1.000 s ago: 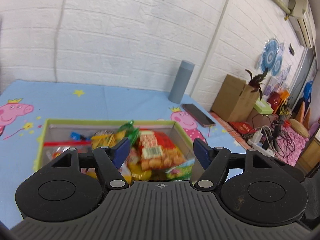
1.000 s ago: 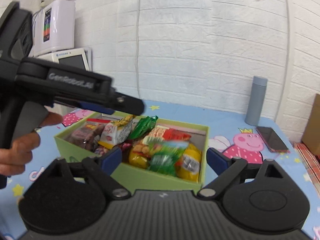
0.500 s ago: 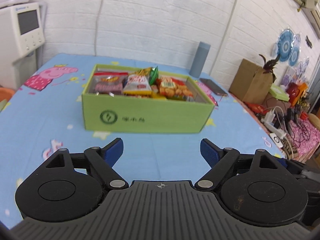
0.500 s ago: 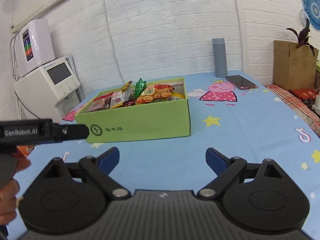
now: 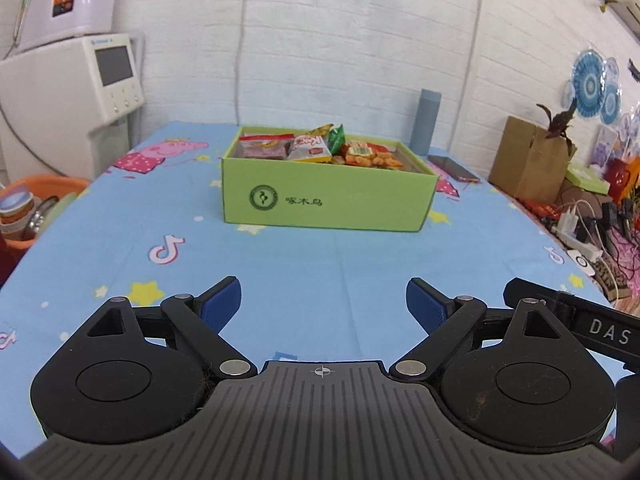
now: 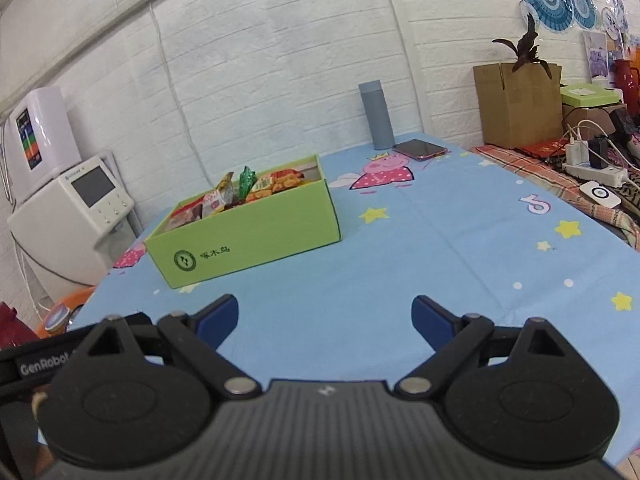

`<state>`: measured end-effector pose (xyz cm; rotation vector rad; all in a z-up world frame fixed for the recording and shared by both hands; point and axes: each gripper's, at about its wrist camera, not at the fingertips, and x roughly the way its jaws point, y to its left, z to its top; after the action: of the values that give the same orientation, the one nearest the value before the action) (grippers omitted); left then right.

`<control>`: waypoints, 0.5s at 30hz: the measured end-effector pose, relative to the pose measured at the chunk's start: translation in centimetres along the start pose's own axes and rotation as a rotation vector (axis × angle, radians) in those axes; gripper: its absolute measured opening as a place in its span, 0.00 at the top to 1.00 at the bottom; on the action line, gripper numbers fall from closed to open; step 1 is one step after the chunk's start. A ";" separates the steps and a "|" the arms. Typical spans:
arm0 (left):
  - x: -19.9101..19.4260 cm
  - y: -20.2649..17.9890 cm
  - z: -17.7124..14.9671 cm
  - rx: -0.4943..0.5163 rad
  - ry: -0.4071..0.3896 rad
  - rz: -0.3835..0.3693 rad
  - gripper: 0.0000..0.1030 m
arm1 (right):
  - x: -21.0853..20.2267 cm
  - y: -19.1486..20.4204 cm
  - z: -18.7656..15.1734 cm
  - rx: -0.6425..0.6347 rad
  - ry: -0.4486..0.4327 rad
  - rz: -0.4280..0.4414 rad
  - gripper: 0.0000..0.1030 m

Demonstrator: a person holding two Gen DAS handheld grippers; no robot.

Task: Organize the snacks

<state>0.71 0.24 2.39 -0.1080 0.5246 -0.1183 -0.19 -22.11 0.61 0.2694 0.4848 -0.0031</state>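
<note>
The left gripper (image 5: 323,300) hangs over bare tablecloth with its blue pads spread wide and nothing between them; its jaws have just been opening, and a second ago they stood narrower right above the snacks, whereas now it sits well back from the green box (image 5: 328,196). The right gripper (image 6: 325,318) is likewise released and empty, and it too has pulled away: a second ago the box filled its view, now the box lies well ahead and to the left of its fingers. The green box stands on the blue cartoon tablecloth (image 5: 332,264), packed with snack packets (image 5: 316,148) that rise a little above its rim, one green packet (image 6: 247,179) sticking up tallest. Behind the box, toward the white brick wall, stands a grey bottle (image 5: 428,122), with a phone (image 5: 454,168) lying flat just beside it. Off the box's far left side sits a white machine with a screen (image 5: 72,92); off its right side, past the table edge, are a cardboard carton (image 5: 528,160) with a dark plant and a tangle of chargers and cables (image 5: 588,224). Between both grippers and the box there is only open cloth.
</note>
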 end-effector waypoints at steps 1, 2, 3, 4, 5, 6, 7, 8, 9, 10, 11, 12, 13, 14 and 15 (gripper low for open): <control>-0.3 -0.1 -0.2 -0.003 -0.006 0.014 0.14 | 0.0 0.2 -0.2 -0.010 0.008 0.000 0.10; -0.6 -0.1 -0.4 -0.005 -0.008 0.026 0.14 | 0.1 0.4 -0.4 -0.019 0.023 0.002 0.10; -0.7 -0.1 -0.5 0.000 -0.009 0.030 0.14 | 0.2 0.5 -0.6 -0.027 0.036 0.009 0.10; -0.8 0.0 -0.7 -0.002 -0.005 0.031 0.14 | 0.2 0.5 -0.9 -0.029 0.042 0.015 0.10; -0.9 0.0 -0.8 -0.009 -0.002 0.035 0.14 | 0.2 0.6 -1.1 -0.030 0.047 0.017 0.10; -1.0 0.2 -0.9 -0.018 -0.002 0.042 0.15 | 0.1 0.6 -1.3 -0.032 0.049 0.015 0.10; -1.0 0.3 -1.1 -0.023 -0.001 0.048 0.15 | 0.0 0.6 -1.5 -0.035 0.047 0.013 0.10; -1.0 0.4 -1.2 -0.029 0.005 0.054 0.15 | -0.1 0.5 -1.7 -0.036 0.045 0.009 0.10; -0.9 0.6 -1.3 -0.035 0.013 0.057 0.17 | -0.1 0.5 -1.9 -0.042 0.052 0.002 0.10; -0.9 0.8 -1.4 -0.042 0.016 0.059 0.19 | -0.1 0.4 -1.9 -0.053 0.061 -0.004 0.10; -0.9 0.9 -1.4 -0.046 0.018 0.063 0.20 | -0.2 0.4 -2.0 -0.058 0.061 -0.011 0.10; -0.9 1.0 -1.4 -0.052 0.021 0.069 0.22 | -0.3 0.4 -2.0 -0.058 0.055 -0.020 0.10; -1.0 1.1 -1.4 -0.057 0.020 0.070 0.22 | -0.5 0.3 -2.0 -0.059 0.048 -0.031 0.10; -1.0 1.2 -1.4 -0.063 0.017 0.066 0.22 | -0.7 0.3 -2.0 -0.060 0.042 -0.042 0.10; -1.1 1.4 -1.4 -0.072 0.016 0.065 0.22 | -0.9 0.3 -1.9 -0.059 0.036 -0.047 0.10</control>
<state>-0.79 1.63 1.58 -0.1597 0.5478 -0.0366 -1.86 -21.43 -0.55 0.2000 0.5263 -0.0298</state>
